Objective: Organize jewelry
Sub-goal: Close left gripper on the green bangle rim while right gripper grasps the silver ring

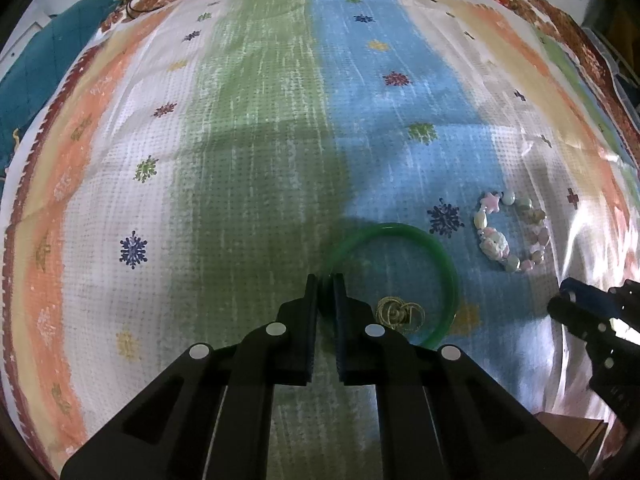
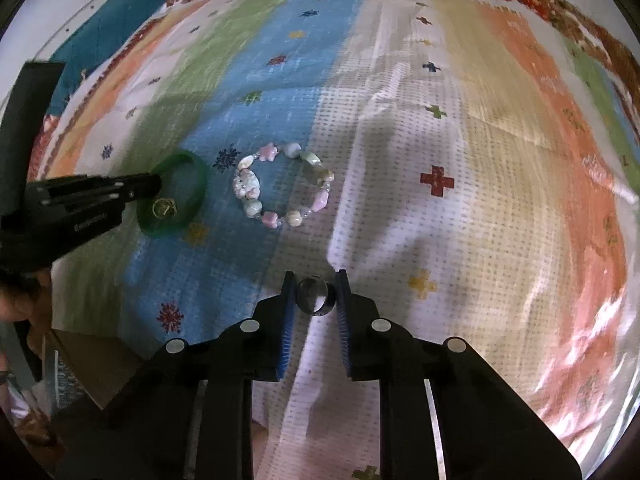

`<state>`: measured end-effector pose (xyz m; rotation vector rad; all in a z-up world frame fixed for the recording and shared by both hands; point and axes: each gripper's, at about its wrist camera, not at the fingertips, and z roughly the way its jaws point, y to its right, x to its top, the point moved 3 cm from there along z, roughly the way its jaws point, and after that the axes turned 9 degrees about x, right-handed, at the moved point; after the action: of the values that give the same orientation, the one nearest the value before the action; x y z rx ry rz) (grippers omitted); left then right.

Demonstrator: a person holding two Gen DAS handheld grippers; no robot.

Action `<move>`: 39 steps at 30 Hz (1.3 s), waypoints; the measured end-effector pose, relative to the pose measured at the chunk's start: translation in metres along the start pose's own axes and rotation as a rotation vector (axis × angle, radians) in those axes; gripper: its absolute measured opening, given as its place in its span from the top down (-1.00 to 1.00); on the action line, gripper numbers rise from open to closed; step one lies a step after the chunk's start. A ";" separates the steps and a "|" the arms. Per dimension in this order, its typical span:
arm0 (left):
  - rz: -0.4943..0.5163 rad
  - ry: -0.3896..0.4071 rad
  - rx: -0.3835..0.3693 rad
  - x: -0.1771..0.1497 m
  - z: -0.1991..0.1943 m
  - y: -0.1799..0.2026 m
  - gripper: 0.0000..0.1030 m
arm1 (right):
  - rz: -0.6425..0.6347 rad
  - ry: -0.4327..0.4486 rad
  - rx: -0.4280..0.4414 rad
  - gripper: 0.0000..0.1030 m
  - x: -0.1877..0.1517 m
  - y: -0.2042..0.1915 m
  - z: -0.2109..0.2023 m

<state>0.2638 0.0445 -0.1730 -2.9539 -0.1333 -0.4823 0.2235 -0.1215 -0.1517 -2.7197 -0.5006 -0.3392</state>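
A green bangle [image 1: 442, 258] lies on the striped cloth, and my left gripper [image 1: 326, 280] is shut on its left rim. Inside the bangle rests a small gold wire piece [image 1: 400, 314]. To the right lies a pastel beaded bracelet [image 1: 508, 234]. In the right wrist view my right gripper [image 2: 314, 284] is shut on a dark metal ring [image 2: 316, 296], held between its blue pads. The beaded bracelet [image 2: 280, 184] lies ahead of it, with the green bangle [image 2: 196, 196] and the left gripper [image 2: 154, 186] at far left. The right gripper [image 1: 568, 294] shows at the left view's right edge.
The cloth [image 1: 248, 128] with green, blue, white and orange stripes is covered by clear plastic with creases [image 2: 520, 132]. A teal fabric [image 1: 28, 80] lies beyond its far left edge. A hand [image 2: 16, 300] holds the left tool. A brown box corner [image 1: 572, 432] sits below right.
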 end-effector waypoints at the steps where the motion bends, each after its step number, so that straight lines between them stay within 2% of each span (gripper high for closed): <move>1: 0.002 0.001 0.002 -0.002 -0.001 0.000 0.88 | -0.001 0.000 0.002 0.61 0.000 0.000 0.000; 13: -0.013 0.020 0.024 -0.010 -0.023 -0.011 0.87 | -0.034 0.025 -0.025 0.61 -0.001 -0.009 -0.013; 26: -0.069 0.049 -0.005 -0.015 -0.047 -0.024 0.86 | -0.063 0.070 -0.034 0.61 -0.007 -0.021 -0.038; 28: -0.073 0.057 -0.009 -0.016 -0.053 -0.024 0.86 | -0.084 0.082 -0.056 0.61 -0.008 -0.026 -0.043; 39: -0.078 0.108 -0.037 -0.018 -0.085 -0.014 0.86 | -0.083 0.134 -0.046 0.61 -0.012 -0.035 -0.068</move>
<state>0.2186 0.0442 -0.0973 -2.9590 -0.2305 -0.6604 0.1882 -0.1206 -0.0833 -2.7024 -0.5757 -0.5567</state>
